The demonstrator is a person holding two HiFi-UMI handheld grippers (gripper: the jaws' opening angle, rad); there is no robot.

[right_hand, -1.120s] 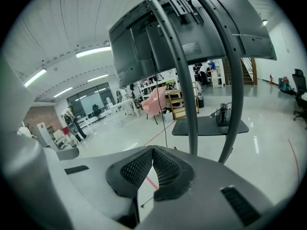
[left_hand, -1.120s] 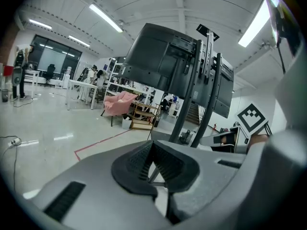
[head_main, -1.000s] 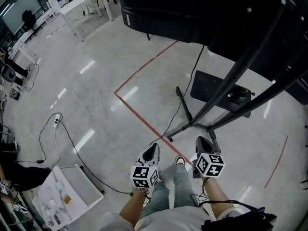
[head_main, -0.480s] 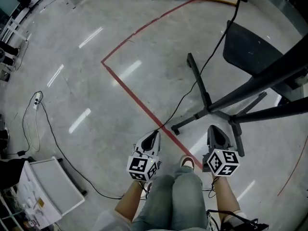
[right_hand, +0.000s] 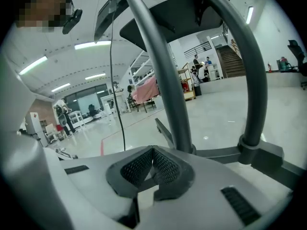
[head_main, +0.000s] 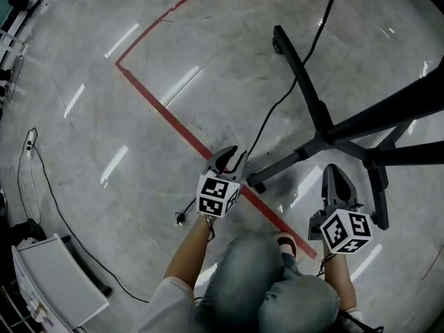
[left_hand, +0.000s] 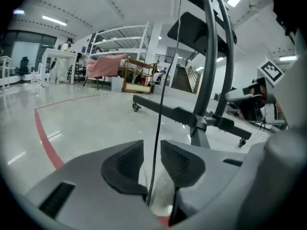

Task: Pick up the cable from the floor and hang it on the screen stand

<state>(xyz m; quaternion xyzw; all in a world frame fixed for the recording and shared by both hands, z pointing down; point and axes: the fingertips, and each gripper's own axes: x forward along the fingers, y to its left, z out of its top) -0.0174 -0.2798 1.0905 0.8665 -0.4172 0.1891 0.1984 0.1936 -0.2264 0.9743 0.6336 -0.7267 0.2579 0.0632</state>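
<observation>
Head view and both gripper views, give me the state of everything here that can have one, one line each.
Left gripper: open, jaws have just been opening, the cable runs between them untouched.
Right gripper: shut, nothing in it.
Cable: not gripped, runs down to the floor, not yet hung.
Screen stand: standing on the floor, legs spread.

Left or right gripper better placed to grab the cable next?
Left. The left gripper has just been opening, and the cable runs between its pads, unpinched. The right gripper is shut, beside the stand leg, off the cable.
</observation>
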